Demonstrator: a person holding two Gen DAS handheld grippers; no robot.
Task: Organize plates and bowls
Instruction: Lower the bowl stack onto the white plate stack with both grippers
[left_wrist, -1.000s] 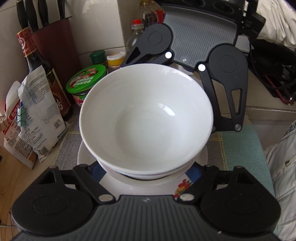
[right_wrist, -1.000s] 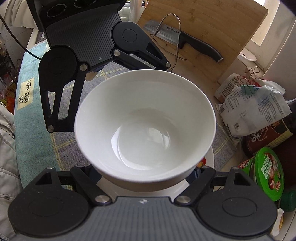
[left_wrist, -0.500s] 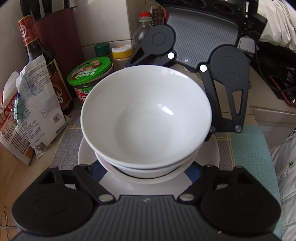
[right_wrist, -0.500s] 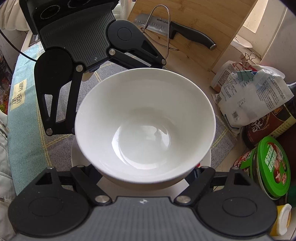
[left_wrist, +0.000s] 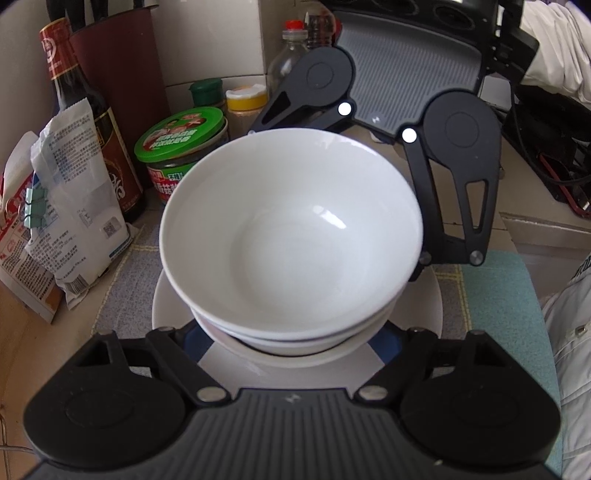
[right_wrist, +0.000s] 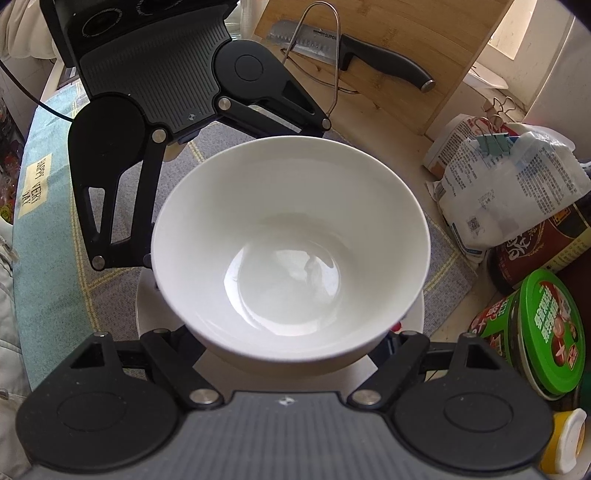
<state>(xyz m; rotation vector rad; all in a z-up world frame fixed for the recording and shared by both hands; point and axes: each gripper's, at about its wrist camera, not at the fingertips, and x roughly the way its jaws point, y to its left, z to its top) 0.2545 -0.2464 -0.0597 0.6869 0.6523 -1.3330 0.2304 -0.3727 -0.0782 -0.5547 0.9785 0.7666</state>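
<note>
My left gripper (left_wrist: 291, 332) and right gripper (right_wrist: 291, 343) each clasp the white bowl (left_wrist: 291, 236) mid-frame, so I'd lower it level, nesting squarely onto the plate (left_wrist: 424, 295).

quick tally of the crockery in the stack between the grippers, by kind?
Bowls: 2, a top bowl nested in a lower bowl, of which only the rim shows
Plates: 1, a white plate under the bowls
Total: 3
</note>
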